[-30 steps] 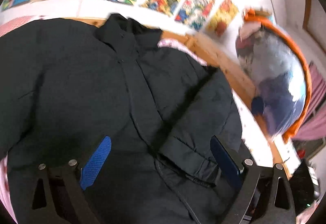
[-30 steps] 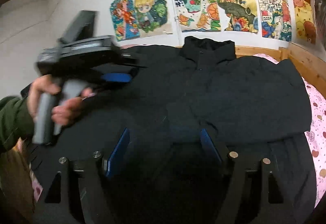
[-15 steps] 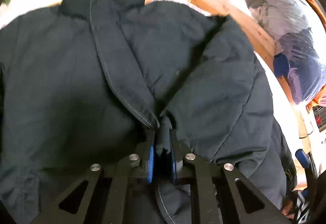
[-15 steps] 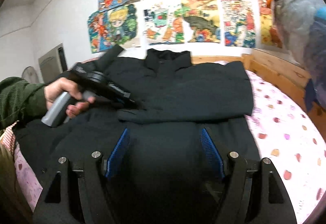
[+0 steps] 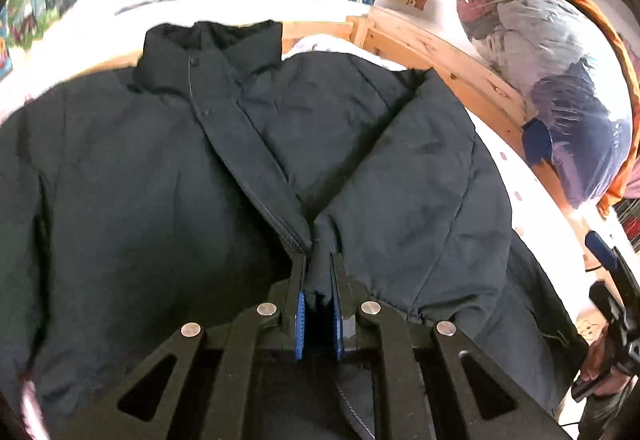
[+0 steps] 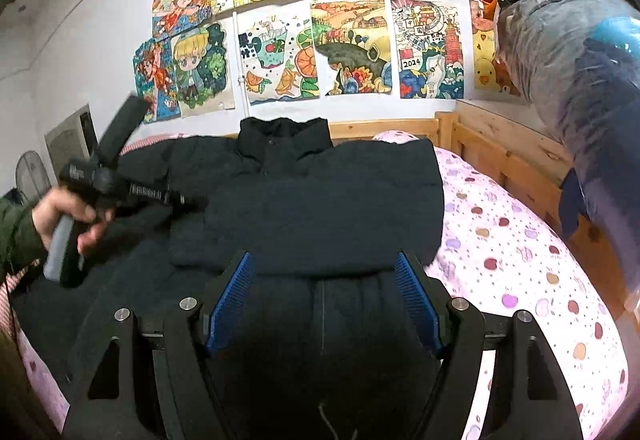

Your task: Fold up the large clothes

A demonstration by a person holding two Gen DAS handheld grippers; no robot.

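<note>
A large black padded jacket (image 5: 160,179) lies front up on the bed, collar at the far end; it also shows in the right wrist view (image 6: 320,207). Its right sleeve (image 5: 420,199) is folded across the chest. My left gripper (image 5: 319,272) is shut on the cuff of that sleeve near the front zip. In the right wrist view the left gripper (image 6: 176,197) is seen at the left, held by a hand. My right gripper (image 6: 326,276) is open and empty, hovering over the jacket's lower part.
The bed has a pink spotted sheet (image 6: 520,260) and a wooden frame (image 6: 500,159) at the head and right side. A big clear bag of clothes (image 6: 580,99) stands at the right. Posters (image 6: 352,47) cover the far wall.
My left gripper went from open to shut on the sleeve cuff and holds it over the chest. My right gripper pulled back from the jacket, staying open.
</note>
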